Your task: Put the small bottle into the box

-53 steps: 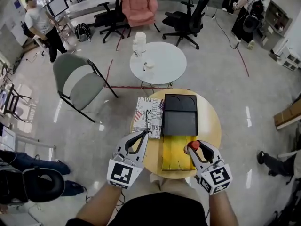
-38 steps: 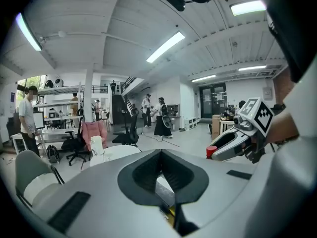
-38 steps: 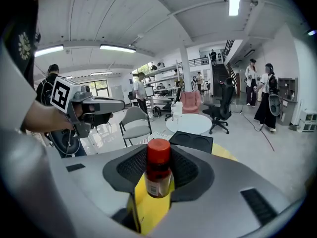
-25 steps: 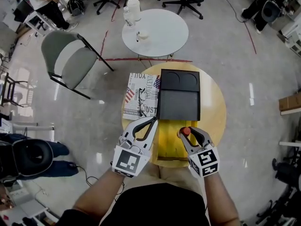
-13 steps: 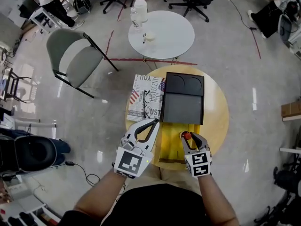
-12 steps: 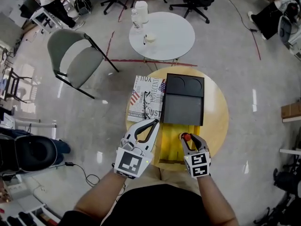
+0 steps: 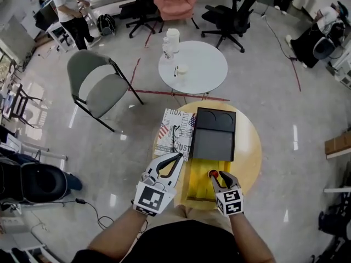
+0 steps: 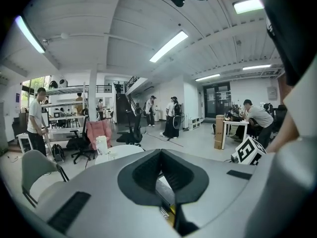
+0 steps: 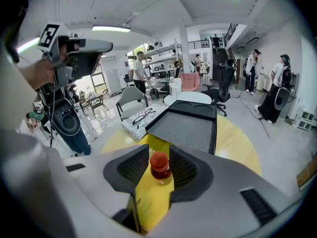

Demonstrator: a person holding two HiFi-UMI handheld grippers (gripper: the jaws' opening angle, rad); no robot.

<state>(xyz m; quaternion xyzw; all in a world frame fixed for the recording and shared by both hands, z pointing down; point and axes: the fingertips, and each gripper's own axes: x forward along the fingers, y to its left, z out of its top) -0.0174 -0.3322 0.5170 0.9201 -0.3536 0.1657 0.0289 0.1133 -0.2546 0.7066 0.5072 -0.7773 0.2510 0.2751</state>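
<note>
A small bottle (image 7: 213,173) with a red cap stands upright on the yellow floor of the box (image 7: 198,188), on its right side. My right gripper (image 7: 215,176) reaches around the bottle (image 9: 160,168) from the near side. The right gripper (image 9: 159,155) has a jaw on each side of the cap, and the jaws are closing. A sliver of room still shows at the pads. The black lid (image 7: 214,137) lies open beyond the yellow part. My left gripper (image 7: 176,158) hovers at the box's left edge, tips together and holding nothing. In its own view the left gripper (image 8: 161,151) shows no gap.
The box sits on a round yellow table (image 7: 248,147). A magazine with glasses (image 7: 174,131) on it lies left of the lid. Beyond are a white round table (image 7: 200,70) with a cup and bottle, a grey folding chair (image 7: 101,86), and office chairs.
The head camera has shifted. The right gripper stays around the bottle over the yellow part of the box. The left gripper keeps its place.
</note>
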